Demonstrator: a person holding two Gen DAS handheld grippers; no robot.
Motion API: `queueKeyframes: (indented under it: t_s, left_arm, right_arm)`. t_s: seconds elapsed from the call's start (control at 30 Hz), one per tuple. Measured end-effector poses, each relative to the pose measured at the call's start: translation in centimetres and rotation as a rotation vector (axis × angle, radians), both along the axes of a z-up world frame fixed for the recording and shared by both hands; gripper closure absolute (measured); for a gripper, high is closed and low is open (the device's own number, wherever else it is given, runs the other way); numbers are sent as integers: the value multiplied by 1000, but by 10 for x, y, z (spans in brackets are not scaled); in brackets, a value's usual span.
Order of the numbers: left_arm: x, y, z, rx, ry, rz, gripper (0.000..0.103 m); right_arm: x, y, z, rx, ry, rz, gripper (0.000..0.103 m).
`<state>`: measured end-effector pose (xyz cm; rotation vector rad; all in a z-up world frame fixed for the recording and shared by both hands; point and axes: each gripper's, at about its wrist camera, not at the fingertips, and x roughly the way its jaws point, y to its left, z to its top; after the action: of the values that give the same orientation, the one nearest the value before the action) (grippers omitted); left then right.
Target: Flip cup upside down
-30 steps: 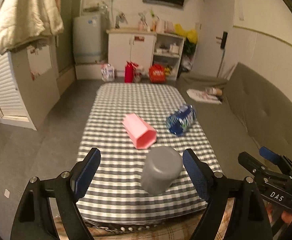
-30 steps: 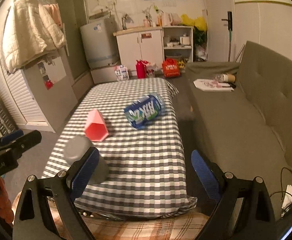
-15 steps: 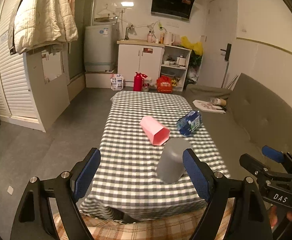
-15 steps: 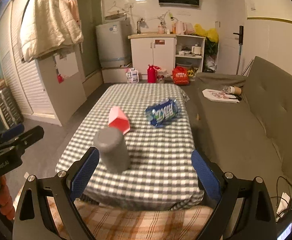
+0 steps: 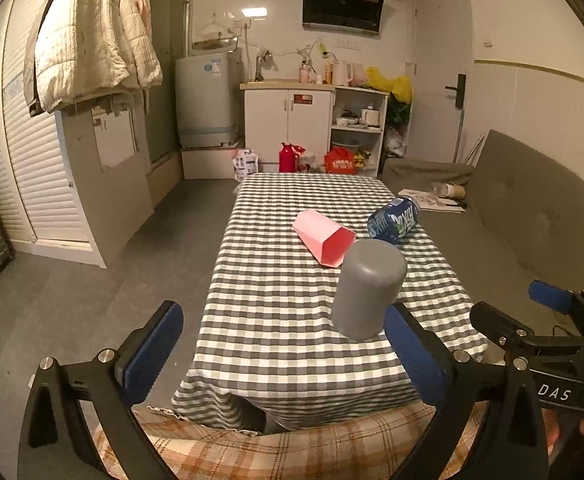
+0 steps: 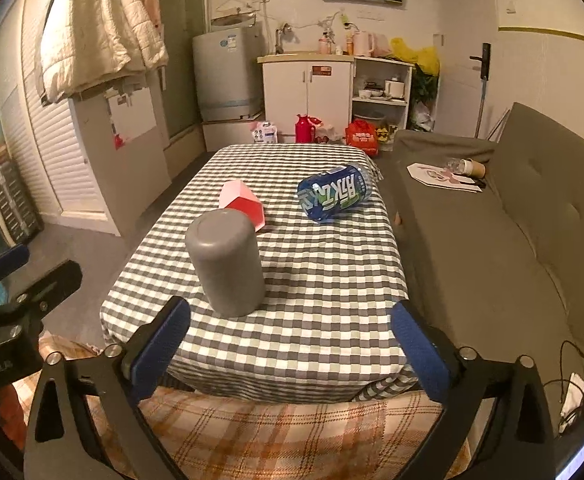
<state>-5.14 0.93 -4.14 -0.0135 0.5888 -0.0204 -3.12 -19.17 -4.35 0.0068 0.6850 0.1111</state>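
Cup (image 5: 367, 289) stands mouth-down, axis vertical, near the counter's (image 5: 288, 332) near edge, ahead of both wide-open, empty grippers, just inside the left gripper's (image 5: 282, 354) right finger and far-left of the right gripper (image 6: 290, 344), so seemingly already flipped.

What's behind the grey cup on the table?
Right behind the grey cup lies a pink cup on its side, mouth toward the camera, its lower edge hidden. Farther right, a blue bottle lies flat.

Checked table (image 6: 331, 280) carries grey cup (image 6: 226, 264) upended; pink cup (image 6: 244, 204), bottle (image 6: 333, 194) lying
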Motion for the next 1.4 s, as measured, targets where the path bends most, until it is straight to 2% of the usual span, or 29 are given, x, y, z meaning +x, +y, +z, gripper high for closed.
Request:
queueKeyframes:
  t_s: [0.17, 0.5, 0.63, 1.4]
  left_arm:
    - [4, 6, -5, -12, 39, 11, 0]
    - [0, 12, -3, -6, 18, 41, 0]
    - [1, 15, -4, -27, 23, 37, 0]
    - [-1, 13, -7, -28, 35, 26, 0]
  right_arm:
    - [4, -2, -2, 3, 11, -15, 0]
    - [2, -3, 1, 0, -1, -17, 0]
    - [1, -3, 1, -4, -5, -17, 0]
    - [-1, 2, 0, -19, -16, -14, 0]
